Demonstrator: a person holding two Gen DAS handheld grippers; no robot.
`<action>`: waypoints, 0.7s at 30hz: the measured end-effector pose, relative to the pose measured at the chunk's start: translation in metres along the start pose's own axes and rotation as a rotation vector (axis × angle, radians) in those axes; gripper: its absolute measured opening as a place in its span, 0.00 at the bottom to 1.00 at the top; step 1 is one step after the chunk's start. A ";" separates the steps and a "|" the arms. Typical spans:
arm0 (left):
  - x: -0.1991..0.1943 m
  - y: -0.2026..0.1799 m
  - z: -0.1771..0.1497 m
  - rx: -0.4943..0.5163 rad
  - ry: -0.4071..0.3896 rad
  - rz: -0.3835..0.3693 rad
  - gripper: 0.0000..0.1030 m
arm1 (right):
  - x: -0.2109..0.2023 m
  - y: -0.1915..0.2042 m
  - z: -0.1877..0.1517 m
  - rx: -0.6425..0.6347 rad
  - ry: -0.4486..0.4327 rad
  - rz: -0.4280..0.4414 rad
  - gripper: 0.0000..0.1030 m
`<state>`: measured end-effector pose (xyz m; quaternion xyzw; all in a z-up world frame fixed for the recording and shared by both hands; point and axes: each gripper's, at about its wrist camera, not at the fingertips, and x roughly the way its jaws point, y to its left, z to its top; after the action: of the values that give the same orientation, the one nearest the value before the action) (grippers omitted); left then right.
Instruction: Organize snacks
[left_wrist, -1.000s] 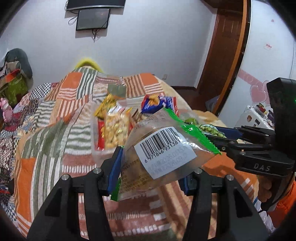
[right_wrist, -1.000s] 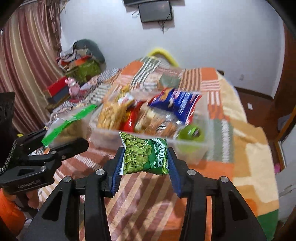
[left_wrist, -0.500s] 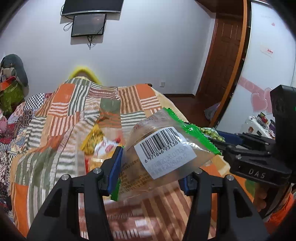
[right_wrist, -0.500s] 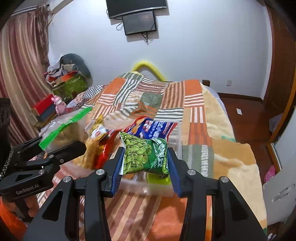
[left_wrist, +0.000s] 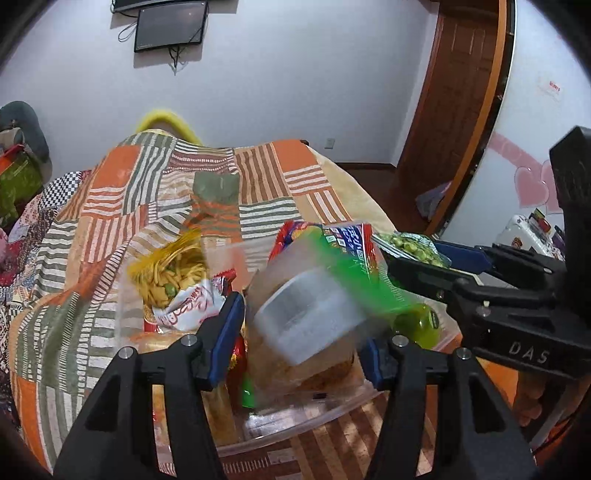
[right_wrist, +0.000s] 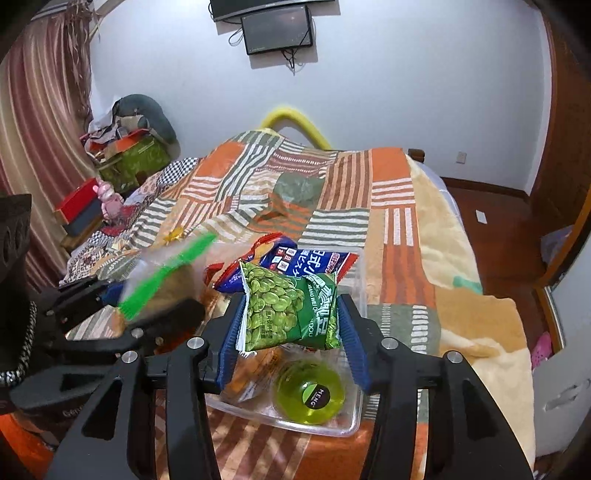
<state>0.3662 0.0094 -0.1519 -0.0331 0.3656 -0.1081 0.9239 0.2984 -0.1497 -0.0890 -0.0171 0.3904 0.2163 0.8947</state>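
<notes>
Over the bed's clear bin (right_wrist: 354, 424), upright pea packet (right_wrist: 288, 306) between opening right gripper (right_wrist: 291, 332) pads.

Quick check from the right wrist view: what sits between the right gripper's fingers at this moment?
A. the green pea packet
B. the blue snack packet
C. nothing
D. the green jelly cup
A: the green pea packet sits between the right gripper fingers, above the clear container where the jelly cup lies.
</notes>
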 end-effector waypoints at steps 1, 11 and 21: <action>0.000 0.001 -0.001 0.001 -0.001 0.005 0.64 | 0.000 -0.001 0.000 0.005 0.004 0.000 0.47; -0.035 0.001 -0.003 -0.019 -0.054 -0.022 0.71 | -0.031 0.002 -0.002 0.010 -0.032 0.032 0.53; -0.149 -0.014 0.001 -0.012 -0.242 0.045 0.71 | -0.122 0.029 0.004 -0.037 -0.201 0.012 0.53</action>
<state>0.2590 0.0292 -0.0499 -0.0430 0.2526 -0.0803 0.9633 0.2166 -0.1681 0.0042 -0.0095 0.2945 0.2295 0.9276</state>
